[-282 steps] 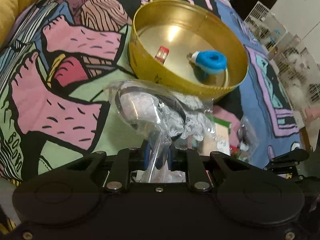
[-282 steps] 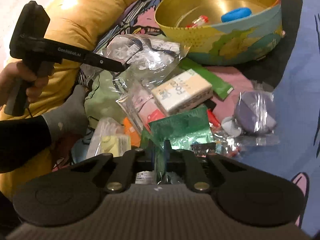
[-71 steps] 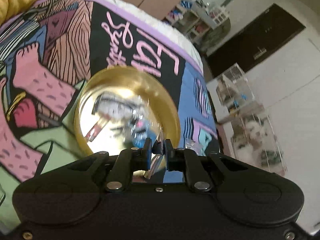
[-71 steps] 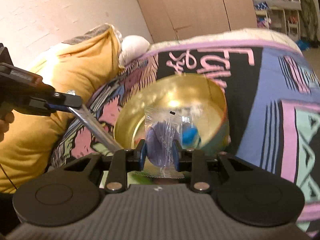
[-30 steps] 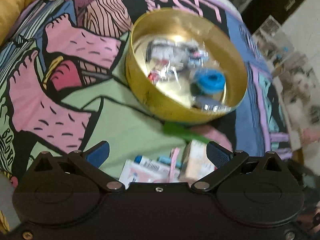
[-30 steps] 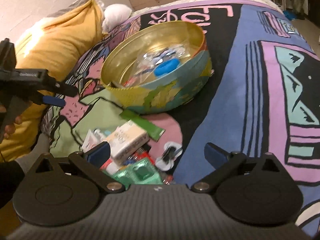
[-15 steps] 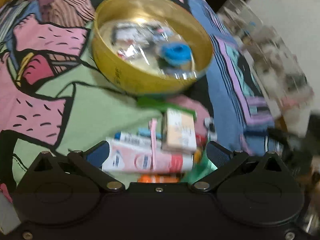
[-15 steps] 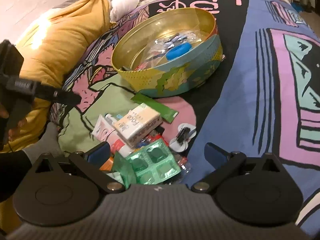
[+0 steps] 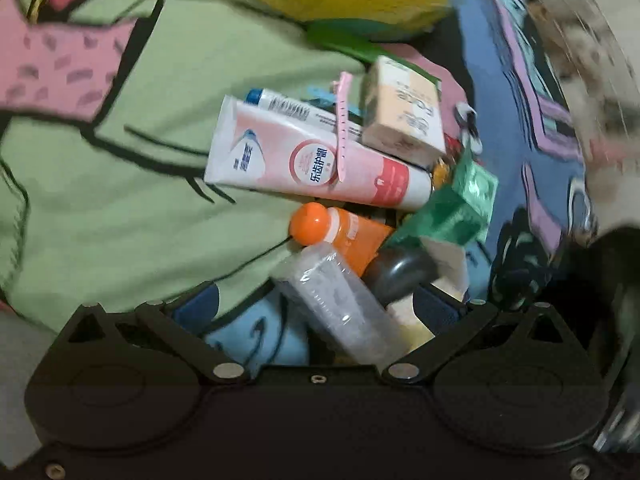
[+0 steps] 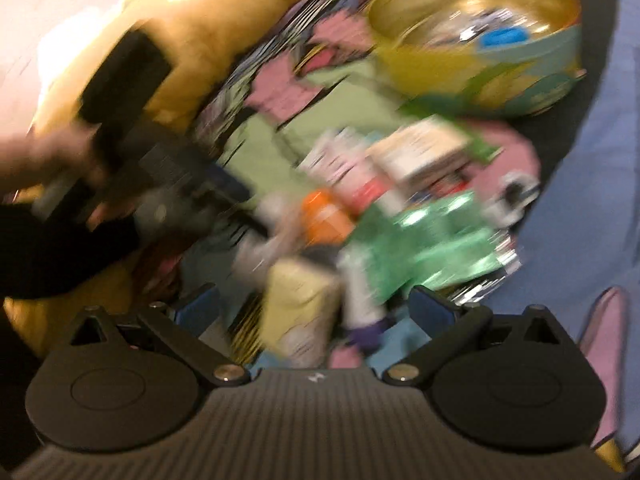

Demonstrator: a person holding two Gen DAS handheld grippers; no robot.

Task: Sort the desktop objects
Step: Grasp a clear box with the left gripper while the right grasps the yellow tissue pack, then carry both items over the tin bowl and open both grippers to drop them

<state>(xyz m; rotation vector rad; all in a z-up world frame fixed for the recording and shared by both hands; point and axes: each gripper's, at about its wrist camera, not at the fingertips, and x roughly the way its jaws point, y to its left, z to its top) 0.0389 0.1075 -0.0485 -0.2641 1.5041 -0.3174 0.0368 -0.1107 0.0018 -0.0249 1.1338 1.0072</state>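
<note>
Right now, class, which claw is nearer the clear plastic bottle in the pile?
Left. The left claw, open, has the clear plastic bottle lying between its fingers. The right claw, also open, hovers over other items in the blurred pile.

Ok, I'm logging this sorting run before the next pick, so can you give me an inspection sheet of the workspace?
Surface: patterned bedspread, no table.
Job's things: round tin holding a blue item and clear packets; unsorted pile of pink toothpaste tube, beige box, orange-capped tube, green blister pack, clear plastic bottle.
Clutter: pink hair clip lying across the toothpaste tube.
Grippers: left gripper open, over the clear plastic bottle; right gripper open, view blurred.
Cables: nothing seen.
Surroundings: yellow pillow.
</note>
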